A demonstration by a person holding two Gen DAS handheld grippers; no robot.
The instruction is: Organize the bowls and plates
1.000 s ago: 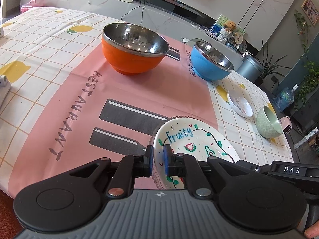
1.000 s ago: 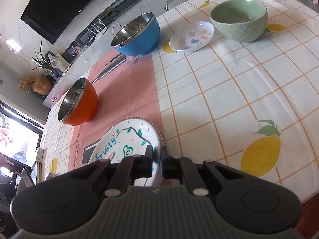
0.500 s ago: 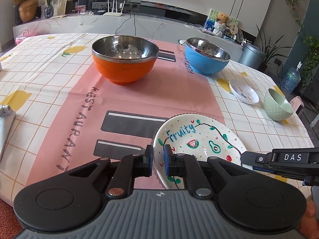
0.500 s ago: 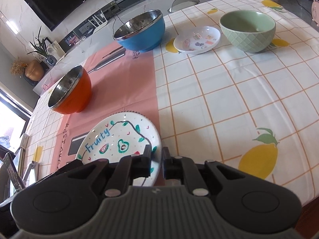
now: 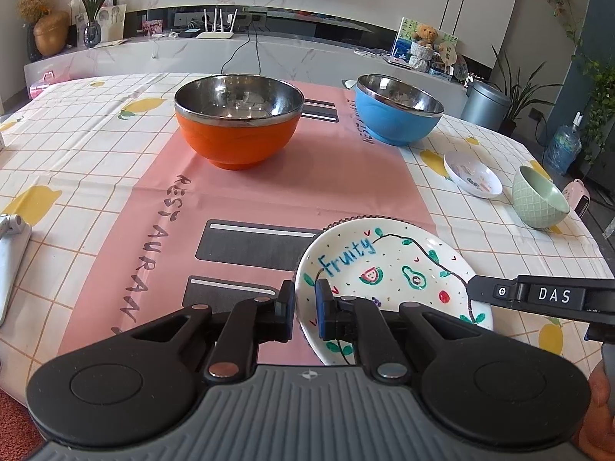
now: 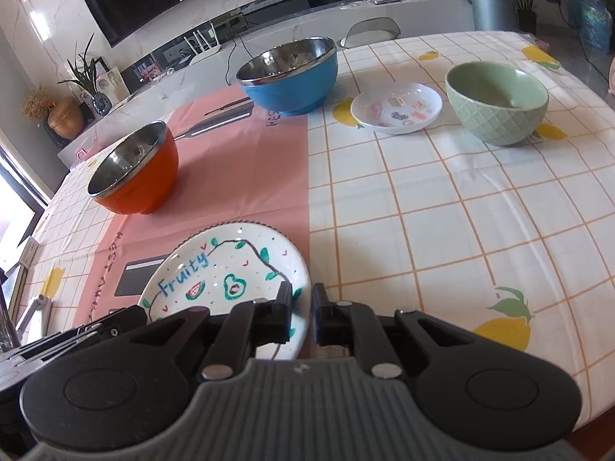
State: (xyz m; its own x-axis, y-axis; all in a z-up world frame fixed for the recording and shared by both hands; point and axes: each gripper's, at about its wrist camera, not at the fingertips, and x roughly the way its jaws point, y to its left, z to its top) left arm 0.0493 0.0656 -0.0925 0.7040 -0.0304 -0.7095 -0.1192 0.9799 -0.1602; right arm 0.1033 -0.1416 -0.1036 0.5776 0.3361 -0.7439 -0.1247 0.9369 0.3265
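A white plate painted with "Fruity" and fruit hovers low over the pink mat near the table's front edge. My left gripper is shut on its left rim. My right gripper is shut on the opposite rim, and one of its fingers reaches the plate in the left wrist view. Farther back stand an orange steel-lined bowl and a blue one. A small white dish and a green ceramic bowl sit to the right.
The table carries a checked lemon-print cloth with a pink mat down the middle. A white object lies at the left edge. A hand shows at the lower right. Beyond the table are a marble counter and a bin.
Both wrists have rolled, so the two views now sit closer to level. The plate stays pinched at both rims and has turned with the grippers. The bowls have not moved.
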